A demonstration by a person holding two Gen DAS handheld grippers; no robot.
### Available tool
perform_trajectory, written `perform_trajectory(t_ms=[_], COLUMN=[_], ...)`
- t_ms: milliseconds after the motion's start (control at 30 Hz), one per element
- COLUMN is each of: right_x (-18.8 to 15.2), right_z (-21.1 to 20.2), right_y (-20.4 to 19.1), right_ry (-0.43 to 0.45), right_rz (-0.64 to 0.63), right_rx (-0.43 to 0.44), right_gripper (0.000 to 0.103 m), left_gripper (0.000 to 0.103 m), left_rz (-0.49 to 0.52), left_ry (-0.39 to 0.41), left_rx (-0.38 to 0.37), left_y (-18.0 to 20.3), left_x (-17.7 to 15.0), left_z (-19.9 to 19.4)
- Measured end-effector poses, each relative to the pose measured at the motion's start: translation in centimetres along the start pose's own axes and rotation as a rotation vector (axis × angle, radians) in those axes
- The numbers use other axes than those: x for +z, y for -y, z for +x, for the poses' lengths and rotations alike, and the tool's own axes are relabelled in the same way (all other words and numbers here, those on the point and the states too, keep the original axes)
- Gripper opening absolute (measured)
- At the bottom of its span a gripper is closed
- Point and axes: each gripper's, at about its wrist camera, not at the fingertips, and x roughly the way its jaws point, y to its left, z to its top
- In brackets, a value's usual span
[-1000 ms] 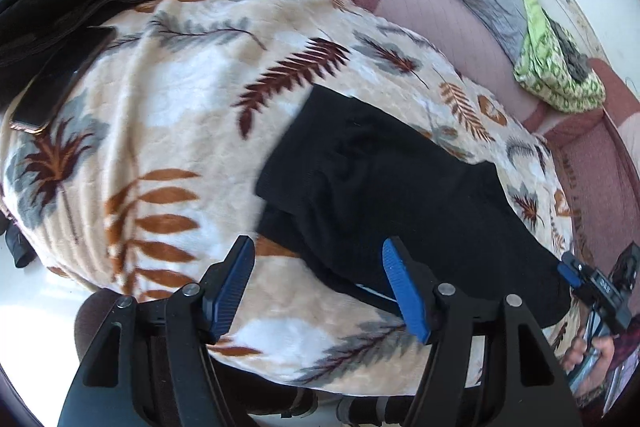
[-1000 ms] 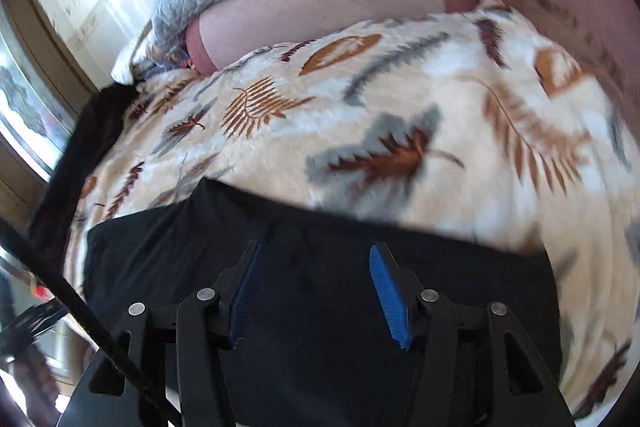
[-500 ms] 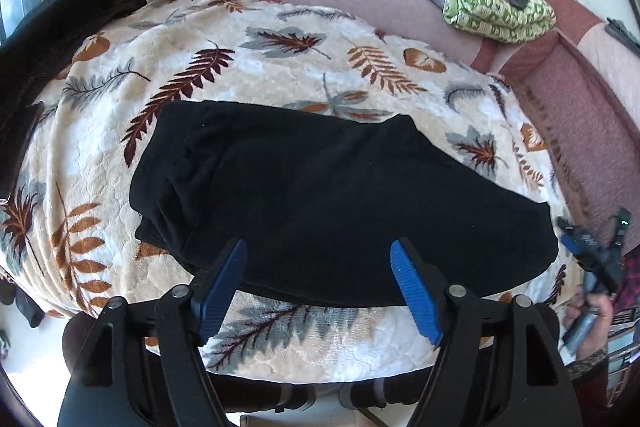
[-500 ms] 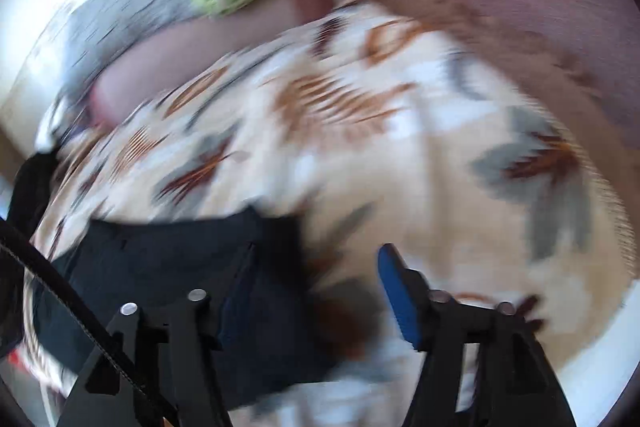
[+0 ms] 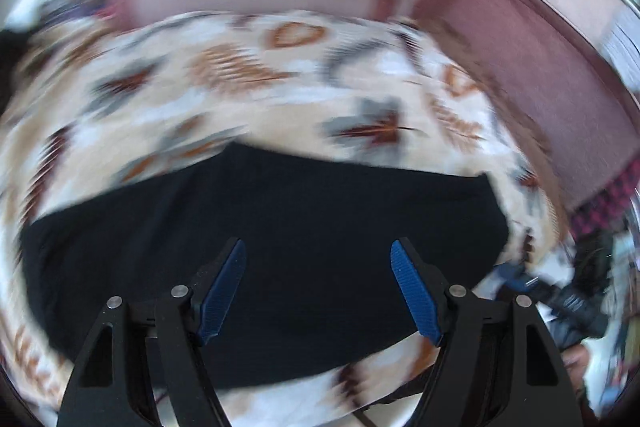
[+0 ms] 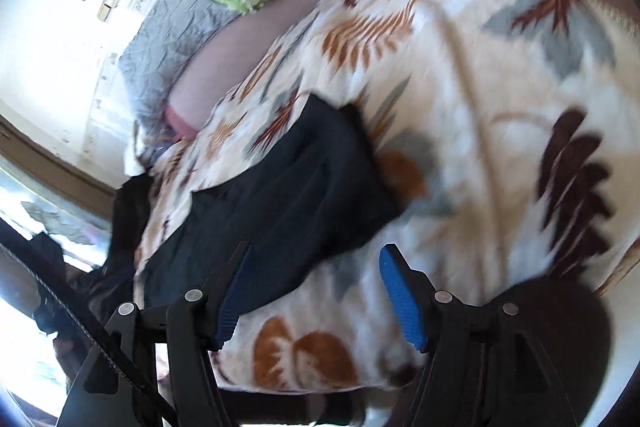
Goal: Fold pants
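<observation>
- On the leaf-print blanket (image 5: pixel 280 99), lying flat as a dark band: the black pants (image 5: pixel 260 247), already folded at least once, probably, though blur is hiding the layers.
- Running left to right across the left wrist view, with the long axis crossing both fingertips.
- Hovering over the middle of the band: left gripper (image 5: pixel 318 291), fingers wide apart, holding nothing.
- Hanging beside the pants' right end (image 6: pixel 288 195): right gripper (image 6: pixel 316 297), fingers also spread and empty, left finger over cloth, right finger over bare blanket.
- Sitting nearer to a short end, so likely better placed for the coming fold: the right gripper.
</observation>
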Motion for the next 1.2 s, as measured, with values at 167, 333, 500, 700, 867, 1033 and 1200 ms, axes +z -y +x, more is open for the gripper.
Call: perform_trajectory(t_ms=[167,333,500,700,867,1033,1200], right_x=[0.0,0.8,1.3,1.6,2.0,2.8,3.1], right_z=[3.1,3.3,3.4,3.9,4.7,5.0,3.7], right_y=[-0.1,0.1,0.7,0.7,-0.2,-0.7,-4.1], right_ry=[-0.030,0.015,0.064,0.116,0.120,0.088,0.097], right_rz=[-0.002,-0.012,-0.019,-0.036,-0.111,-0.111,-0.217], right_rx=[-0.029,-0.027,-0.006,0.016,-0.029,-0.010,-0.003], right_gripper=[0.070,0.070,0.071,0.071,0.053,0.021,0.021], left_gripper=[0.074,0.074,0.074,0.074,0.018,0.008,0.008], left_rz=[0.201,0.258,0.301,0.446,0.616,0.576,0.436], left_ry=[-0.103,-0.209,-0.302,-0.362,-0.333,-0.287,-0.207], left_rx=[-0.074,-0.102,-0.124,-0.089,-0.059,-0.105,-0.173], left_y=[8.2,12.5,15.4,18.8,21.0,20.2,16.2], left_x=[4.2,6.8,7.7,7.7,6.6,6.7,7.8], left_z=[7.2,13.4,18.1,21.4,20.3,17.8,13.6])
